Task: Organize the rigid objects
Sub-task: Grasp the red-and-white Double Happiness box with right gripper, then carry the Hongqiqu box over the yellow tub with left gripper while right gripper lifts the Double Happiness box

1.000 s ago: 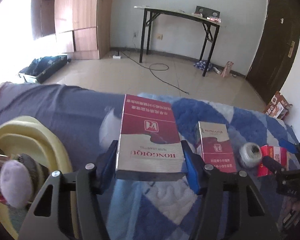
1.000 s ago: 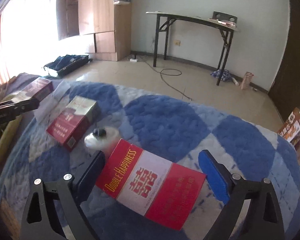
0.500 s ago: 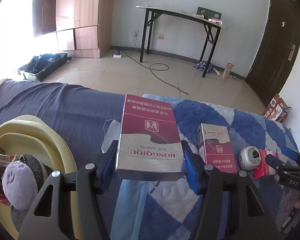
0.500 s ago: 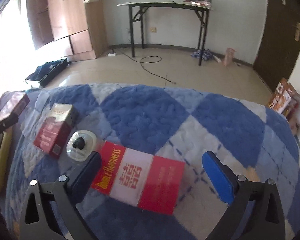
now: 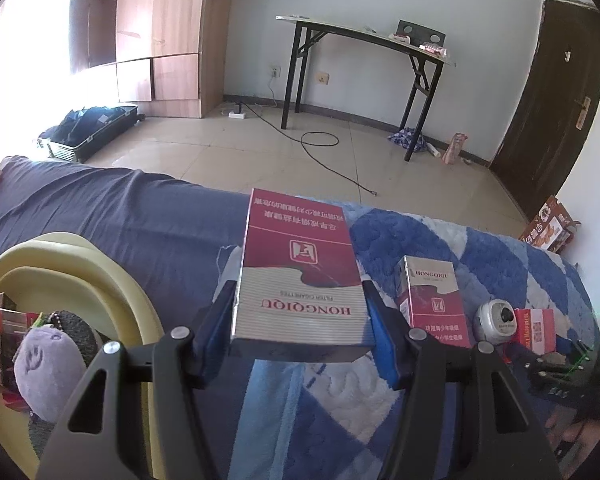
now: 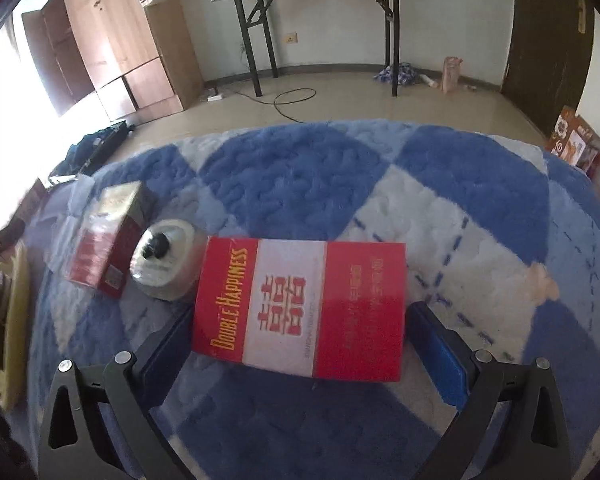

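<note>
Left wrist view: the left claw [image 5: 300, 334] pinches the Hongqiqu carton [image 5: 298, 276] at frame centre. The right claw [image 6: 300, 344] has just been opening and stands spread around the Double Happiness carton [image 6: 300, 306], pads apart from it.

Blue and white checked blanket [image 6: 300, 184], red and white box [image 6: 300, 304] with yellow letters, dark red and silver striped box [image 5: 300, 280], pale yellow bowl [image 5: 100, 276]

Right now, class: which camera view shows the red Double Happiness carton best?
The right wrist view: the Double Happiness carton lies face-up, lettering readable, between the open right gripper. The left wrist view shows only its end behind the small white camera.
</note>
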The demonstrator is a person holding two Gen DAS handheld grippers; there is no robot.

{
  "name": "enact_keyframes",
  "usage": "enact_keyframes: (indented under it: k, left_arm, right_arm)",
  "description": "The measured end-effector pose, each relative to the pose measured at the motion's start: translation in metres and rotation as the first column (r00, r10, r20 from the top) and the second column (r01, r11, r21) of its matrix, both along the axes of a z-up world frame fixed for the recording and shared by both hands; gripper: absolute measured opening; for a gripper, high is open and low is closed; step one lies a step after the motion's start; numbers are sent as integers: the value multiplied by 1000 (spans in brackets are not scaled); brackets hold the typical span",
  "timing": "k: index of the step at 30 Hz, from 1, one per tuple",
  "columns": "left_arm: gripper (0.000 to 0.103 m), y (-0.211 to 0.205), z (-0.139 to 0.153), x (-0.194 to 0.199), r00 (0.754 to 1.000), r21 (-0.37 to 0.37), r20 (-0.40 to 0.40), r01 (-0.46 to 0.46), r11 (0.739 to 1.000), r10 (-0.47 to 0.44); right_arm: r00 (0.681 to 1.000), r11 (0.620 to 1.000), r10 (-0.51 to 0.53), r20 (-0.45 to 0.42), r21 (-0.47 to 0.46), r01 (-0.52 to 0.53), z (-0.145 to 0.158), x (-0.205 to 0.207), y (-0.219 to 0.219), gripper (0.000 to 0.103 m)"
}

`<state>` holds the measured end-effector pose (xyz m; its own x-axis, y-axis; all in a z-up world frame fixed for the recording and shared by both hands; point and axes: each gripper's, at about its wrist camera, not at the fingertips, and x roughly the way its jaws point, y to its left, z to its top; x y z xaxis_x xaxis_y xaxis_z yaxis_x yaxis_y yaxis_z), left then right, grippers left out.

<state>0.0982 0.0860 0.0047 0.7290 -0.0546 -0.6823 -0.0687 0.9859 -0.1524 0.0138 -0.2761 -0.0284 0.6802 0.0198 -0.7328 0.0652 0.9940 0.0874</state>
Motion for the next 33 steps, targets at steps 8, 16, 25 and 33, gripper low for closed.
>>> enact_keyframes:
  k: [8,16,25,33]
  left_arm:
    - [61,1,8,-4,1000,9,14,5,1000,-5]
    - [61,19,42,-35,997,16,77,1,1000,-2]
    - [61,111,85,-174,981,86,157,-125,988,111]
    - [61,179,42,-212,965,117,29,-261,958,259]
  right_arm:
    - [998,991,52,43,-128,-46,-6,-1,15,95]
    - [985,984,164,56,-84,-159,6,-6,-5,94]
    - [899,939,338,277,-41,-341,69,-52,6,94]
    - [615,649,759,212,-189,-737,79,-100,176,94]
